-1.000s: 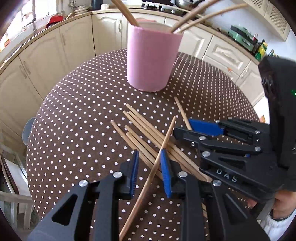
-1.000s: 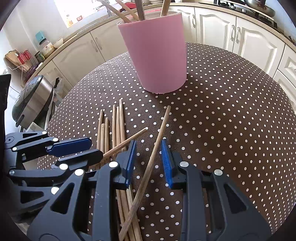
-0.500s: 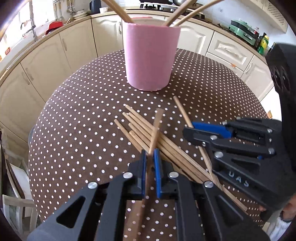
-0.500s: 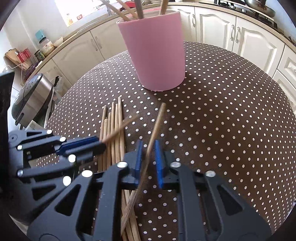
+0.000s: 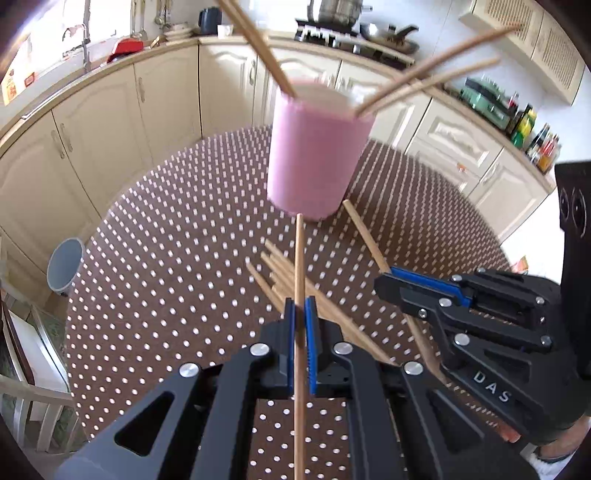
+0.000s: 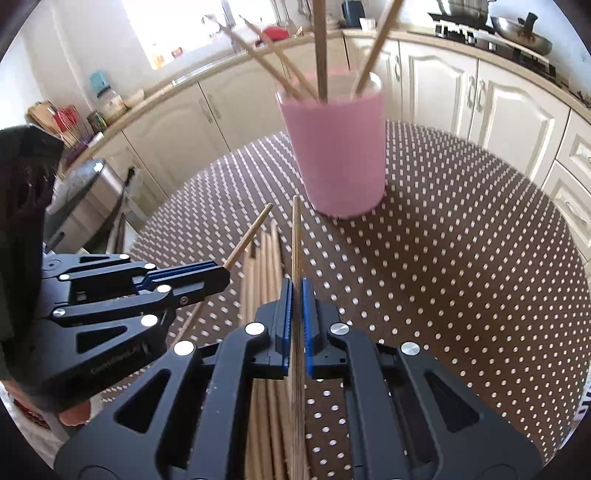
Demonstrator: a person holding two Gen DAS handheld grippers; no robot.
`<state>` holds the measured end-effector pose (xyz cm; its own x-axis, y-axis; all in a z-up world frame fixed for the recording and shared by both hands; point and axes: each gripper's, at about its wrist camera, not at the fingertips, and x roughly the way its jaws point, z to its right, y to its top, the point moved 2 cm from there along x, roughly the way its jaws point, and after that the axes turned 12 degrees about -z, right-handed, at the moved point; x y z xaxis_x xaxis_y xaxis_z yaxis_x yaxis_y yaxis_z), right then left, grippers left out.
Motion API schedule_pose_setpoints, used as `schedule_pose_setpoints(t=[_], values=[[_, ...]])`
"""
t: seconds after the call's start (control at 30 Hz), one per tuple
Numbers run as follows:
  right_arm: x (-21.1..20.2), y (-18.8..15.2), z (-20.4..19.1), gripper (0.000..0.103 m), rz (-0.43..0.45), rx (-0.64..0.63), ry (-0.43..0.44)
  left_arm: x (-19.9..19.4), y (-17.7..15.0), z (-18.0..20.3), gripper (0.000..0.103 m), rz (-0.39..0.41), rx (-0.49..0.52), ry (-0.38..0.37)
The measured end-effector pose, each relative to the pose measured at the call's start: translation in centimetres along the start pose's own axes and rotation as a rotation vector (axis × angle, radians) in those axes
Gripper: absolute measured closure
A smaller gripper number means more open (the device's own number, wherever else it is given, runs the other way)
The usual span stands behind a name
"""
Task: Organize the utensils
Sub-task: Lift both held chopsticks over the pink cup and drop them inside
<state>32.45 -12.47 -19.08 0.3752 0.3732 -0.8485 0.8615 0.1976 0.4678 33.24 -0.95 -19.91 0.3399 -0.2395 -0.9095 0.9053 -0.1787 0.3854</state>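
Two hand-held grippers, left point(image 5: 300, 314) and right point(image 6: 297, 295), each clamp one chopstick point(image 5: 299, 258).

Cream cabinets point(image 5: 110, 122) curve round the room under a bright window point(image 6: 177, 26) (daylight glare); a stove point(image 5: 332, 33) stands behind.

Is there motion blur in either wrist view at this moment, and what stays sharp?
Left wrist view: the pink cup and the tablecloth dots smear, while the left hand-held gripper and its chopstick are crisp. Right wrist view: dots streak, the right hand-held gripper is sharp, window glare upper left.
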Motion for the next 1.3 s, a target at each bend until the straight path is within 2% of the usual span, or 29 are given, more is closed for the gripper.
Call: schedule_pose_setpoints(t=[0.4,0.67,0.93,1.07,1.3], values=[[-7.8,0.5,-2.5,0.097,0.181,-0.056,0.042,-8.8,-0.3,1.2,0.097,0.249,-0.022,-0.079],[-10.4,0.5,-3.6,0.097,0.240,-0.075,0.043,-11.8,-1.6,3.1,0.097,0.324,0.016,-0.107],[-12.7,1.2,-4.8,0.097,0.292,-0.106,0.027,-13.4,-2.1,4.0,0.097,0.393,0.034,-0.102],[-14.1,2.1,-5.2,0.097,0.330,-0.123,0.009,-14.0,-1.2,3.9,0.097,0.438,0.036,-0.097],[-16.8,5.0,-5.8,0.097,0.393,-0.163,-0.032,-15.1,2.3,3.9,0.097,0.545,0.027,-0.060]])
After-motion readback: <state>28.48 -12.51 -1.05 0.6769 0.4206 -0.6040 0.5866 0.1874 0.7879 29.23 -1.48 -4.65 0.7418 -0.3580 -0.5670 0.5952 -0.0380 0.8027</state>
